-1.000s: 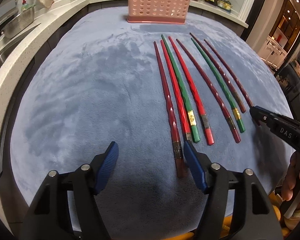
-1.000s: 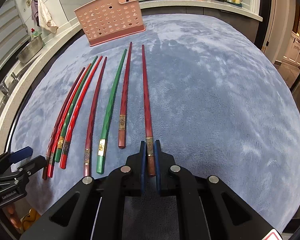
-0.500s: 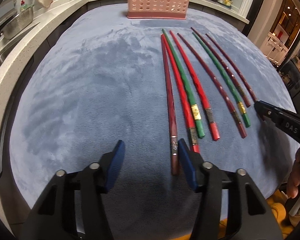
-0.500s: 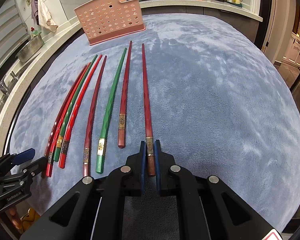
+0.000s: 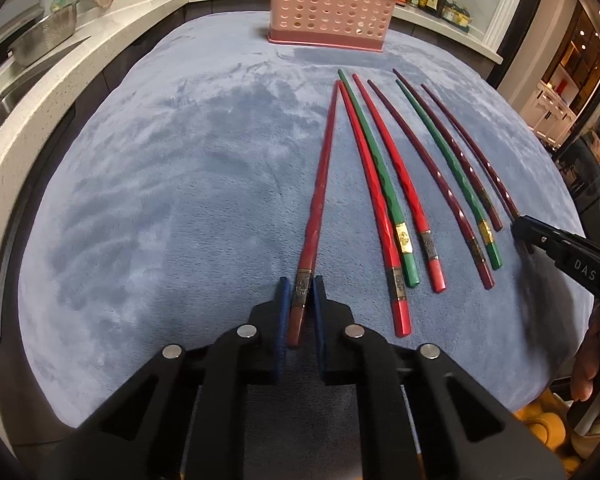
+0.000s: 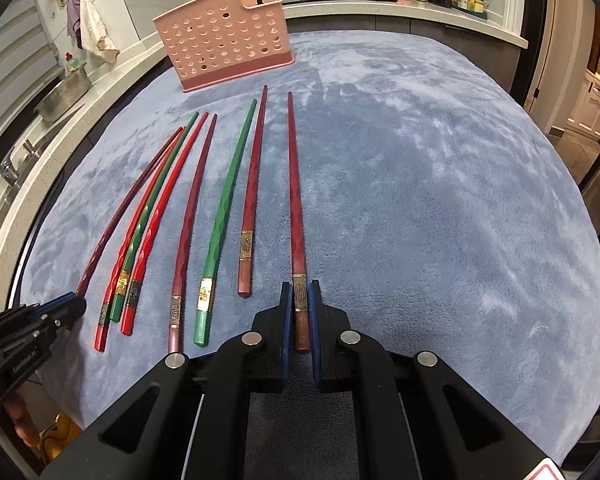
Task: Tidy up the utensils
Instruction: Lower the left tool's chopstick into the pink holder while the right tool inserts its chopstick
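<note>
The leftmost chopstick (image 5: 316,216) lay at centre frame in the left wrist view, its banded butt low in the picture and its tip toward the pink holder (image 5: 332,4) at the top. A second before, the left gripper (image 5: 301,312) had stood wide around that butt; now its jaws were closing, nearly together, the blue pads (image 5: 283,300) either side of the band — whether they already pressed it could not be told for sure. The stick had also swung away from the other six, which fanned out toward the right of the frame on the blue mat (image 5: 160,200).

In the right wrist view nothing had altered: the right gripper (image 6: 300,312) stayed clamped on the butt of the rightmost chopstick (image 6: 295,200), low centre, the rest spread toward the left.

So each hand seemed to have one dark red stick at its thick end — probably a matched pair, ready to be lifted toward the holder, which stood well apart from the tips.
</note>
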Demonstrator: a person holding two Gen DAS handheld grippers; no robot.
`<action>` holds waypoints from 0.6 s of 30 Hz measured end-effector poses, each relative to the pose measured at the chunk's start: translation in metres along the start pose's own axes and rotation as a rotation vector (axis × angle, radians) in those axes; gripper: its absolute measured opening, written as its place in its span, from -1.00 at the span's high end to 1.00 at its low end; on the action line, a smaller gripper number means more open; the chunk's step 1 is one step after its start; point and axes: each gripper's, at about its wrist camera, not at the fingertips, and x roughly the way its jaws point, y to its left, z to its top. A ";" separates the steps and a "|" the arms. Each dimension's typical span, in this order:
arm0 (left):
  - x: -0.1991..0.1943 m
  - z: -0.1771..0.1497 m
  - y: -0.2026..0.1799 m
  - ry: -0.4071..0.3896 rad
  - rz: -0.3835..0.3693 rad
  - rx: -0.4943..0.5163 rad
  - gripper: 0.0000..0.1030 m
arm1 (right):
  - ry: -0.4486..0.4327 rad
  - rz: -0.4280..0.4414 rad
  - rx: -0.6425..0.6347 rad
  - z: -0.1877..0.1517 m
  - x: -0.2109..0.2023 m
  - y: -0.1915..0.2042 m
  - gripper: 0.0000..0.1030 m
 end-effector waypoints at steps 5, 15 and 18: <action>-0.012 0.006 0.005 -0.030 0.014 -0.017 0.80 | -0.036 0.002 -0.006 0.007 -0.017 -0.002 0.86; -0.039 0.037 0.015 -0.108 0.042 -0.038 0.83 | -0.129 0.024 0.044 0.046 -0.058 -0.012 0.86; -0.048 0.049 0.016 -0.142 0.048 -0.038 0.86 | -0.173 0.026 0.046 0.061 -0.072 -0.014 0.86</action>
